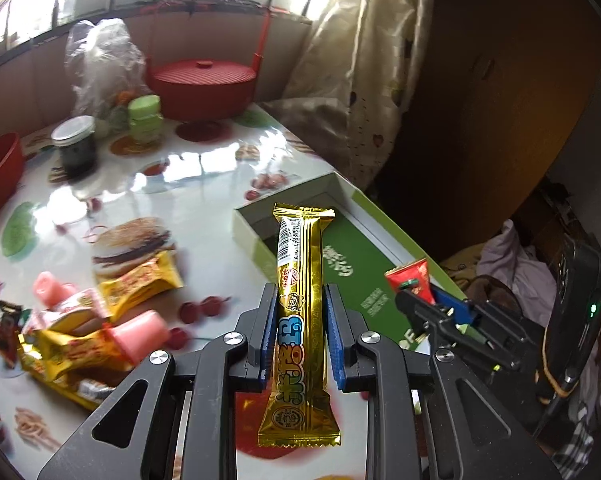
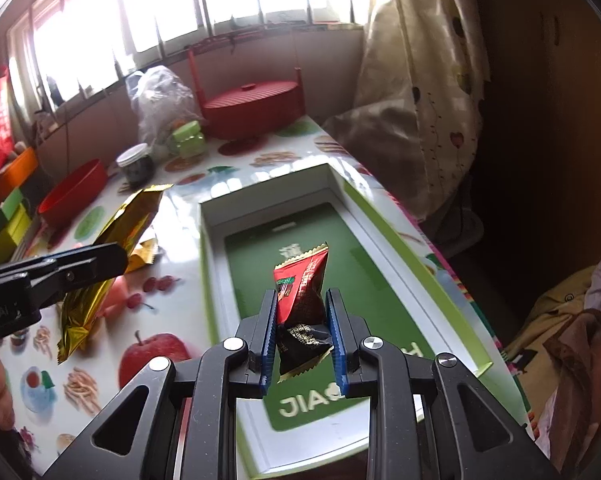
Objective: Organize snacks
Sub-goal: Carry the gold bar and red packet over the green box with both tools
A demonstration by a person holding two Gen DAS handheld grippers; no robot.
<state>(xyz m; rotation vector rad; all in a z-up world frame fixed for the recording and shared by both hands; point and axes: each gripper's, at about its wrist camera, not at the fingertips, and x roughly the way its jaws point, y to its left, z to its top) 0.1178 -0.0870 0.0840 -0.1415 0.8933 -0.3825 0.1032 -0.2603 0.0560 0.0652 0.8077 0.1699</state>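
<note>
Left gripper (image 1: 300, 328): my jaws clamped on the gold bar (image 1: 298, 320), held above the table edge.
Right gripper (image 2: 302, 334): clamped on the red-black packet (image 2: 300, 296), over the green box (image 2: 384, 216).
Box: nothing lying in it that I can see.
Snack pile (image 1: 80, 328): unsorted on the table (image 1: 188, 184), left of the box.
Progress: early, by my judgement.

Gold bar (image 1: 299, 320) and red-black candy (image 2: 301, 300) held above green box (image 2: 384, 216).

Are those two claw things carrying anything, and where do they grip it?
The left gripper pinches a gold snack bar around its middle. The right gripper pinches a red-and-black candy packet near its lower half.
</note>
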